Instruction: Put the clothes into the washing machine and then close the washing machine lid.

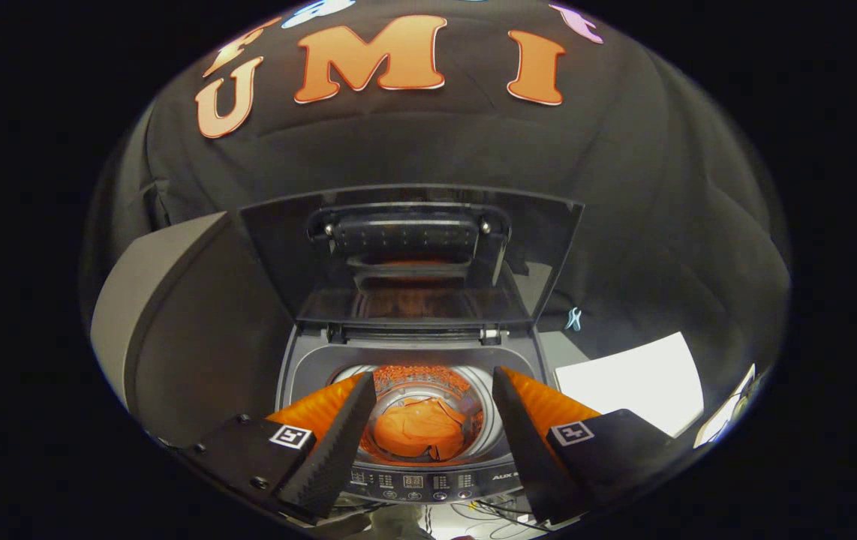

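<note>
A top-loading washing machine (308,367) stands ahead with its dark glass lid (410,255) raised upright at the back. Down in its round drum lies an orange garment (419,429), crumpled in a heap. My gripper (428,420) hangs above the machine's front edge, open, with nothing between its fingers. The drum and the garment show through the gap between the two fingers (338,442). The control panel (428,481) runs along the machine's front rim just below the fingertips.
A grey cabinet-like box (173,330) stands close on the machine's left. A white flat surface (635,379) lies to the right, beside the machine. A small pale clip (573,319) hangs on the black cloth wall behind. Cables lie below the panel.
</note>
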The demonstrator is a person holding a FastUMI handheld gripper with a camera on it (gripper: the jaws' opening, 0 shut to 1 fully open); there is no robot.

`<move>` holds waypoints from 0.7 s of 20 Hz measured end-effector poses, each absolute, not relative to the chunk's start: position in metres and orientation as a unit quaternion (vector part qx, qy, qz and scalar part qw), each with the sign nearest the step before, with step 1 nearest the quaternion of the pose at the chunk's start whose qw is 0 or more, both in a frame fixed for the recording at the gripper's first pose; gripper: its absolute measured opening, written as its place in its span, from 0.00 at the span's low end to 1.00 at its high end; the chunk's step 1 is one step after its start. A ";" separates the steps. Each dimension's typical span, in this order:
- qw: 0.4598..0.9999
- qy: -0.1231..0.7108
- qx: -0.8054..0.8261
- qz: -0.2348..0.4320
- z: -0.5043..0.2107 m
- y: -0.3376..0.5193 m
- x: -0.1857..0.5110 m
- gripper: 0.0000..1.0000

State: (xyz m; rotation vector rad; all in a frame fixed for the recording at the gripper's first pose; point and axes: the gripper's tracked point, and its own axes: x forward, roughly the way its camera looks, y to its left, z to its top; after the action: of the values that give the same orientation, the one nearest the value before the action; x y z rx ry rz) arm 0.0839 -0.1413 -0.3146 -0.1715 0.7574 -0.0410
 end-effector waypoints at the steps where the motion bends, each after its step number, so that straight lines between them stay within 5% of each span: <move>1: 0.927 0.366 -0.081 -0.018 -0.306 -0.138 0.084 1.00; 14: 0.960 0.273 -0.063 0.010 -0.179 -0.110 0.136 0.99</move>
State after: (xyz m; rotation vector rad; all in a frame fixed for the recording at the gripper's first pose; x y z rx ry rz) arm 0.1355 -0.1098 -0.1787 -0.1282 0.5529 0.0206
